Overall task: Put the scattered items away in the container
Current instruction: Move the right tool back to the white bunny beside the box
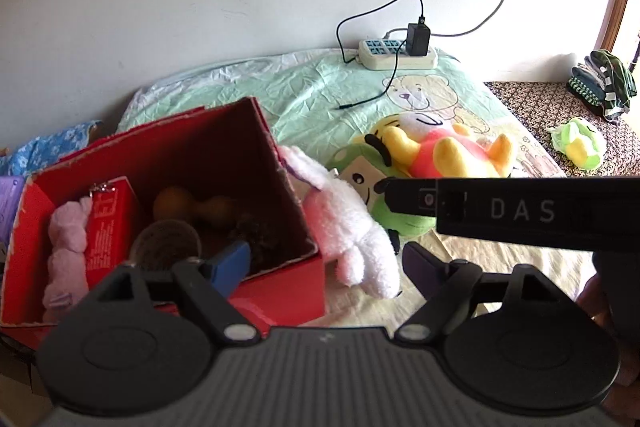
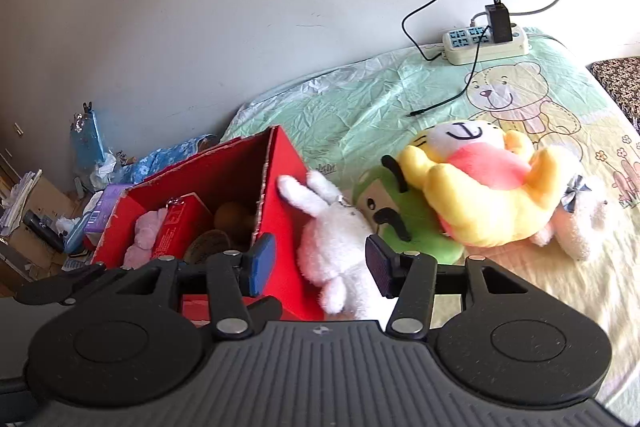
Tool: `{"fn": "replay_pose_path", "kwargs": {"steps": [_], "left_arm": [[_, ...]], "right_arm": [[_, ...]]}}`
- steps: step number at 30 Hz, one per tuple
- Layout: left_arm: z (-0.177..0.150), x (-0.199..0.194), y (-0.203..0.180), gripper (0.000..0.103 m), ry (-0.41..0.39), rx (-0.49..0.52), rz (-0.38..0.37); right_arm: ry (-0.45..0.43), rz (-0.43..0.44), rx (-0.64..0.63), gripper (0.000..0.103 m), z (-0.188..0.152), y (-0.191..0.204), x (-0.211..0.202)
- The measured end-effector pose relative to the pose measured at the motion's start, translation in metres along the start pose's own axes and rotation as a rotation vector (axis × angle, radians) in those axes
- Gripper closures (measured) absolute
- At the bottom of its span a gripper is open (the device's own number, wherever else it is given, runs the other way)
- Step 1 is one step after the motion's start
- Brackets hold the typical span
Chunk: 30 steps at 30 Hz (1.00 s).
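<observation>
1. Right wrist view: the right gripper [image 2: 318, 263] hangs agape around the white rabbit [image 2: 340, 247], not clamping it.
2. The left gripper [image 1: 324, 263] gapes too, holding nothing.
3. The rabbit leans against the red box [image 2: 280, 187]; a yellow plush [image 2: 480, 195] lies beside it.

Red box [image 2: 280, 183] open, partly filled | white rabbit plush [image 2: 340, 247] leaning on its right wall | green plush [image 2: 416, 227] beyond | yellow bear [image 2: 480, 195] atop green plush
</observation>
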<state>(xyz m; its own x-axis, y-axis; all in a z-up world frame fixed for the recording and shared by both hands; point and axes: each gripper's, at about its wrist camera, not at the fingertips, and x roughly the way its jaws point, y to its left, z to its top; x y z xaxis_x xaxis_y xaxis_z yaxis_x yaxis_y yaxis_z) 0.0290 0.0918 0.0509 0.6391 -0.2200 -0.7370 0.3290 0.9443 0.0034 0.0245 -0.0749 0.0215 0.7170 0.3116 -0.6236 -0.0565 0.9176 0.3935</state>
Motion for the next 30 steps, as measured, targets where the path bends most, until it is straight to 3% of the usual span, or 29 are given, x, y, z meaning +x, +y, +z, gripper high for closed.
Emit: {"fn": "replay_pose_path", "kwargs": {"steps": [10, 17, 19, 25, 30], "left_arm": [[0.01, 0.017, -0.04, 0.013, 0.025, -0.039, 0.069], [-0.001, 0.012, -0.068, 0.019, 0.019, -0.001, 0.01], [-0.007, 0.014, -0.07, 0.028, 0.004, -0.004, -0.012], [-0.025, 0.043, -0.06, 0.027, 0.044, -0.05, -0.042], [-0.036, 0.068, -0.064, 0.025, 0.079, -0.034, -0.017]], "right_arm": [[0.091, 0.063, -0.018, 0.05, 0.007, -0.039, 0.014], [0.174, 0.155, 0.001, 0.05, 0.015, -0.062, 0.034], [0.19, 0.168, -0.007, 0.05, 0.017, -0.065, 0.04], [0.222, 0.205, -0.125, 0.05, 0.032, -0.062, 0.05], [0.258, 0.217, -0.203, 0.051, 0.033, -0.064, 0.053]]}}
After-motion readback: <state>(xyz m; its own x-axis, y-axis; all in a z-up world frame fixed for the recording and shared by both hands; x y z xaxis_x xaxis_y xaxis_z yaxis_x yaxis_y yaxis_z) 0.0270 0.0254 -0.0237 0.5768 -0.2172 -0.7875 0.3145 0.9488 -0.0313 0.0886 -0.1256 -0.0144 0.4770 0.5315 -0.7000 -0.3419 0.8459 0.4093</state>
